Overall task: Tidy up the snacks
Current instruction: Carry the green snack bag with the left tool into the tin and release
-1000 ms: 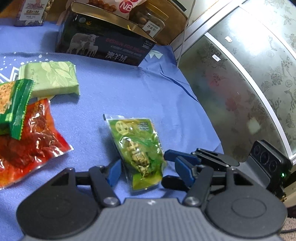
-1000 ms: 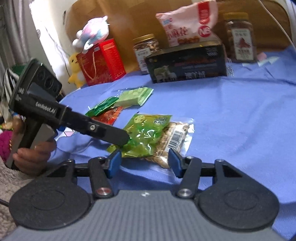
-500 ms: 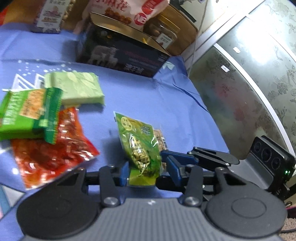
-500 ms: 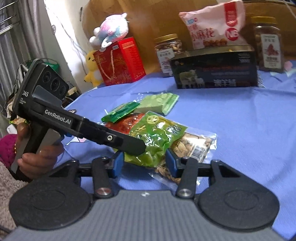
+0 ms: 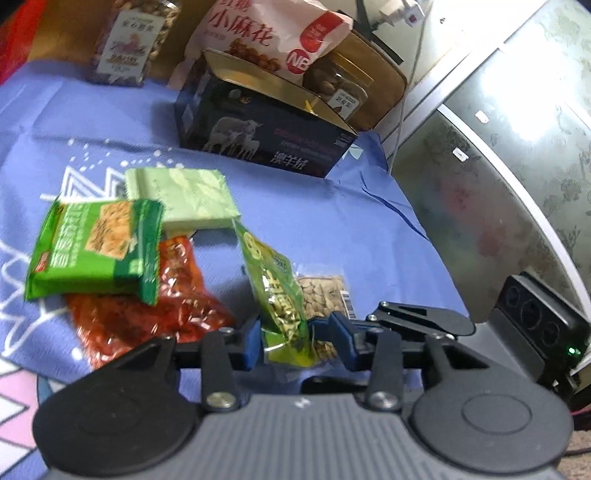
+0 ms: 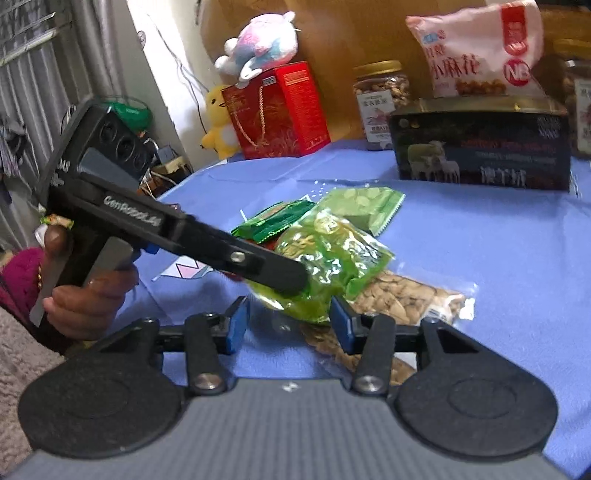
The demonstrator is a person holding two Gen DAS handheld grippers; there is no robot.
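My left gripper (image 5: 291,345) is shut on a bright green snack packet (image 5: 275,291) and holds it tilted up off the blue tablecloth (image 5: 317,221); the packet also shows in the right wrist view (image 6: 328,258). A clear packet of seeds (image 5: 325,291) lies under it, seen too in the right wrist view (image 6: 402,295). My right gripper (image 6: 290,325) is open, its jaws wide on either side of the green packet's lower edge. To the left lie a green cracker packet (image 5: 96,247), a red packet (image 5: 147,306) and a pale green packet (image 5: 181,195).
A dark box with sheep (image 5: 266,136) stands at the back with a pink snack bag (image 5: 266,33) and nut jars (image 5: 129,40). A red gift box (image 6: 280,110) and plush toys (image 6: 258,44) stand at the far left. The table's edge (image 5: 424,236) runs near a glass door.
My left gripper closed on the green packet and lifted it off the seed packet, moving left toward the other snacks. The right gripper stayed open beside it.
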